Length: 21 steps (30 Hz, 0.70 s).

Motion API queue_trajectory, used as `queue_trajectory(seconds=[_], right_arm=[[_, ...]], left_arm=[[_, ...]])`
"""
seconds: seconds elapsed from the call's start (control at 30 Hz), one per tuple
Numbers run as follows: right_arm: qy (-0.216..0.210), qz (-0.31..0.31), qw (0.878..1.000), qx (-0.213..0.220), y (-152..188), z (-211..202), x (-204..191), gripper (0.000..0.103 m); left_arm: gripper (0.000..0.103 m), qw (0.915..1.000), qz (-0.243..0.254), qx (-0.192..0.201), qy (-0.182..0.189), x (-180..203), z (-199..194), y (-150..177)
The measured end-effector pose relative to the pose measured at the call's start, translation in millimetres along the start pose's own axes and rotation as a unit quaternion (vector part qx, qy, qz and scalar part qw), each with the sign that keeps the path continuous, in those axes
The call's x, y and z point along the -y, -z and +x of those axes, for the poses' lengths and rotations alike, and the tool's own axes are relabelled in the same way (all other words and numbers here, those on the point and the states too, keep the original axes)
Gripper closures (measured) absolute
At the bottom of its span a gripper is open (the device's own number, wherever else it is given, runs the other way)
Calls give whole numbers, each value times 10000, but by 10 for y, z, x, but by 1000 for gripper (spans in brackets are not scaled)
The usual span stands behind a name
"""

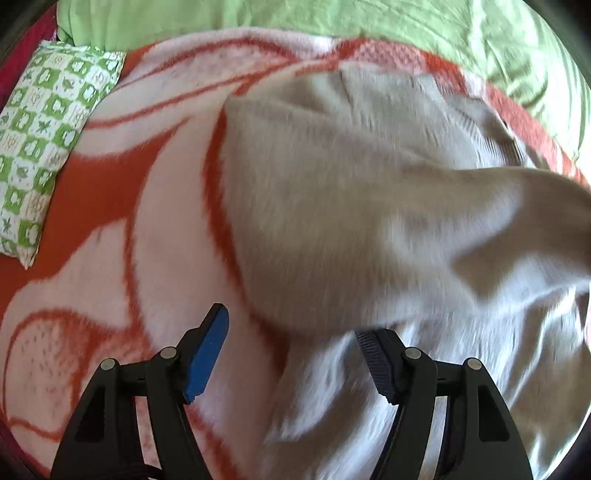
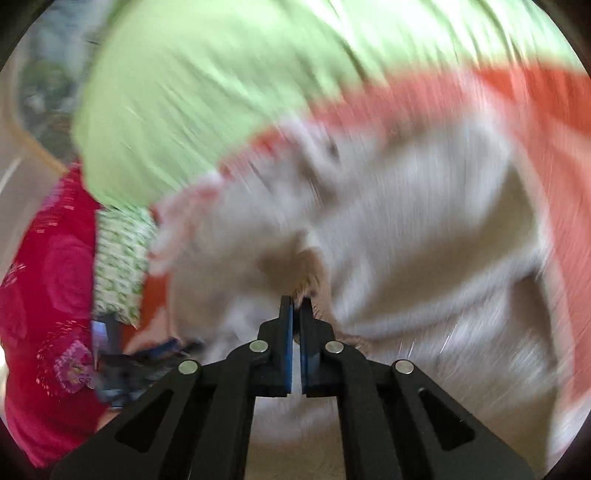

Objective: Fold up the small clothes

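Note:
A pale grey garment (image 1: 369, 206) lies spread on an orange-and-white blanket (image 1: 122, 236); its right part is lifted and folding over toward the left. My left gripper (image 1: 295, 325) is open and empty, its jaws wide apart just above the garment's near edge. In the right wrist view my right gripper (image 2: 296, 301) is shut on an edge of the grey garment (image 2: 424, 229) and holds it up; that view is heavily motion-blurred.
A green-and-white patterned pillow (image 1: 40, 147) lies at the left of the blanket. A light green sheet (image 1: 332, 18) covers the far side. A red floral cloth (image 2: 48, 295) hangs at the left of the right wrist view, with my other gripper's dark shape (image 2: 140, 365) beside it.

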State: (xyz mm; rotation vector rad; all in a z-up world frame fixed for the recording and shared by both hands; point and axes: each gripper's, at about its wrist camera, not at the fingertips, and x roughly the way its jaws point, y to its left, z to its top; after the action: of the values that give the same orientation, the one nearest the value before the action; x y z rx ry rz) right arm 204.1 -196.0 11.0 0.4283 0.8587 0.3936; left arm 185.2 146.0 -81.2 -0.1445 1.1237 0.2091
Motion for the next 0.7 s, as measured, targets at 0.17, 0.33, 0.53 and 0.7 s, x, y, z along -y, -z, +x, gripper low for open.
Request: queue_trajectory(seconds=[0.17, 0.33, 0.53, 0.7], right_arm=[[553, -45, 9975, 444, -415, -405, 370, 100], [851, 765, 9933, 172, -389, -274, 1035, 100], [898, 871, 9921, 39, -337, -59, 1119, 100], [890, 263, 9932, 700, -599, -275, 856, 101]], left_arm=[[32, 9992, -272, 214, -219, 43, 56, -223], [33, 9972, -697, 218, -157, -79, 92, -237], [33, 9933, -1096, 378, -2, -249, 39, -162], [33, 9919, -1234, 274, 74, -306, 91, -104]])
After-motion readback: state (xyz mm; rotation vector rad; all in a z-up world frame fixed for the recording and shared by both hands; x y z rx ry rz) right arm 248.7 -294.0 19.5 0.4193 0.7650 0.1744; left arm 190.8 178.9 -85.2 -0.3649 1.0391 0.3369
